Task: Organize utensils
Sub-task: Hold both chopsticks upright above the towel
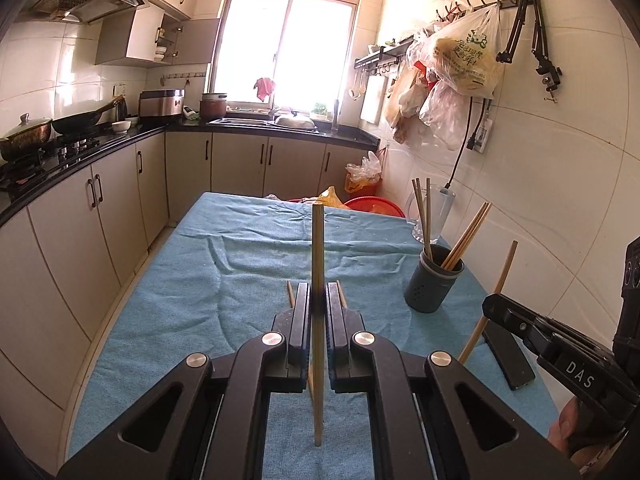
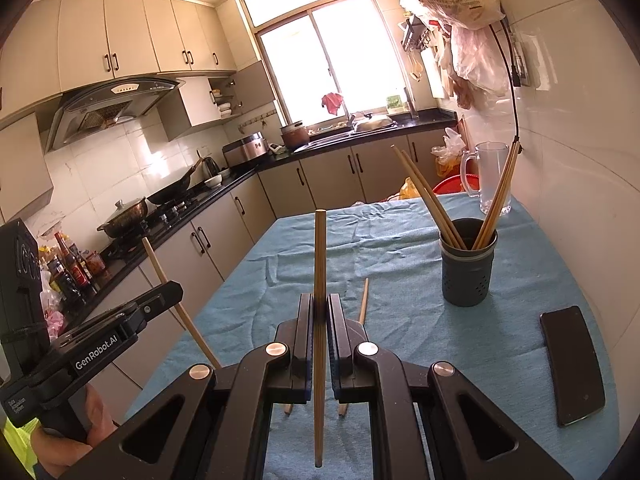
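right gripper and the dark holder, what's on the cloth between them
In the right wrist view, one loose chopstick lies between the right gripper and the dark holder; otherwise bare blue cloth.

Tan chopsticks point(image 2: 424, 196), dark grey holder point(image 2: 467, 270), plain blue cloth point(image 2: 392, 336).

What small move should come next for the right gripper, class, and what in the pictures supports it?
Probably carry the right gripper forward and to its right, over the holder, then lower its chopstick in. The stick is clamped upright, the holder stands open-topped on the cloth with other chopsticks already inside, and it sits nearer this gripper than the left gripper.
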Tool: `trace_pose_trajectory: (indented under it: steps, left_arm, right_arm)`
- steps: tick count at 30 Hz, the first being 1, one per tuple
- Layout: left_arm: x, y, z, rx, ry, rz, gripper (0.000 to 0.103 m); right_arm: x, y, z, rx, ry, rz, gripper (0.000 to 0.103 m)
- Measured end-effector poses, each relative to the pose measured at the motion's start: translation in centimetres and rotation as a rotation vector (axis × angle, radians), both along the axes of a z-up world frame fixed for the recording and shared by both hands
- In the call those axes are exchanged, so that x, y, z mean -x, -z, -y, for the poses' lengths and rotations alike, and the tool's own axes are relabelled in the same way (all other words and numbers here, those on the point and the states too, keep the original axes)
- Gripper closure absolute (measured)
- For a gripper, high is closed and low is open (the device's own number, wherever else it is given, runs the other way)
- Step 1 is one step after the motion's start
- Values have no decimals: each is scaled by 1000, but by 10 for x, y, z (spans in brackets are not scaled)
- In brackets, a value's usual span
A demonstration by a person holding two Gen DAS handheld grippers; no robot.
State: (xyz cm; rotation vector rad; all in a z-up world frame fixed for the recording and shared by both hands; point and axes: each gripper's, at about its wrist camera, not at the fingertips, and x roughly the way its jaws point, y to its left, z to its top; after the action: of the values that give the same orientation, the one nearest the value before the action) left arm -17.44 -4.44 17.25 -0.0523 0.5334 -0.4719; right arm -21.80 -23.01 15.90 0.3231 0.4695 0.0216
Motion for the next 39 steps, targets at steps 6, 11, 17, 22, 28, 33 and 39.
trace_pose_trajectory:
  steps: [6,11,17,22,28,33,39]
  left_arm:
    - [1,-2,-2,2,3,1,97]
    - [1,-2,-1,3,3,1,97]
    - [2,-2,-2,2,3,1,97]
    - [2,-5,-2,8,1,0,97]
    - [4,-8,-5,14,-9,3,97]
    - [4,-8,-6,13,-10,0,97]
    - [5,-7,-6,13,-12,1,97]
  right_arm:
    - [0,1,1,-3,0,0,96]
    - [0,0,1,-2,1,0,96]
    - [1,0,2,-11,-1,3,96]
    - [1,-1,3,-23,0,6,96]
    - [-1,-4,0,-29,-5,10,96]
    - [-1,-2,-1,-27,-11,8,96]
    - [-1,-3,-2,-22,-12,13,96]
